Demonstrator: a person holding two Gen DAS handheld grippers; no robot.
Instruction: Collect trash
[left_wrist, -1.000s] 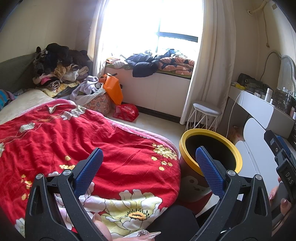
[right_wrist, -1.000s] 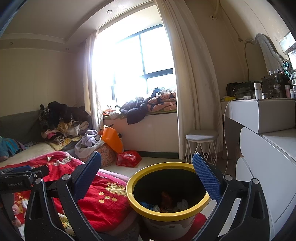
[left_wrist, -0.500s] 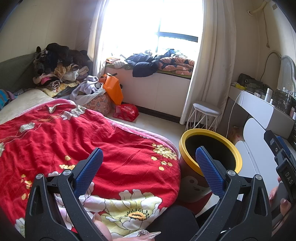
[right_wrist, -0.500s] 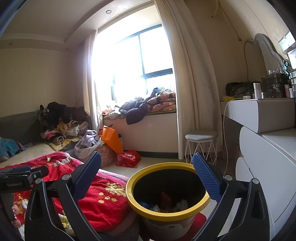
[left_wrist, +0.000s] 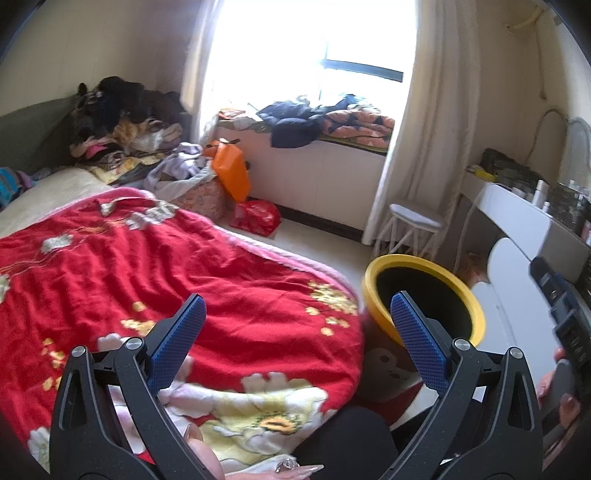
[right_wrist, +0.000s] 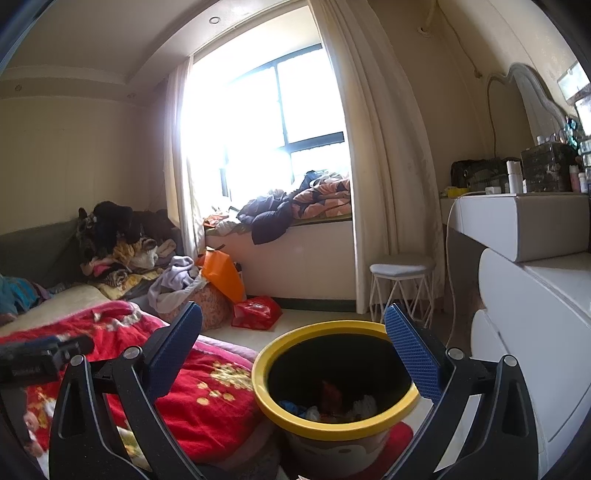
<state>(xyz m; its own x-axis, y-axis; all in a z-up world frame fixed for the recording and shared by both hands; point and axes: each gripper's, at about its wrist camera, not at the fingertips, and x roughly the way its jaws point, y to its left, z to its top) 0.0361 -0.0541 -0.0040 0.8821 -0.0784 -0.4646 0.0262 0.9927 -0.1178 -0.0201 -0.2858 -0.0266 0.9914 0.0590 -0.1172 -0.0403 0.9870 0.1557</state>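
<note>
Red floral blanket (left_wrist: 192, 266); yellow-rimmed bin (right_wrist: 334, 424); orange bag (right_wrist: 221, 275).

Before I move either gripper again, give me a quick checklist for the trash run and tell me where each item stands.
1. Left gripper free to grab: ok, jaws wide apart, nothing between them.
2. Right gripper free to grab: ok, also wide open and holding nothing.
3. Yellow-rimmed bin within view and uncovered: ok, no lid, and it sits right under the right gripper.
4. Room left in the bin: ok, only a few scraps lie at the bottom.
5. Next piece of trash picked out: cannot tell, nothing on the red blanket clearly reads as trash.
6. Red bag on the floor is trash: cannot tell.
</note>
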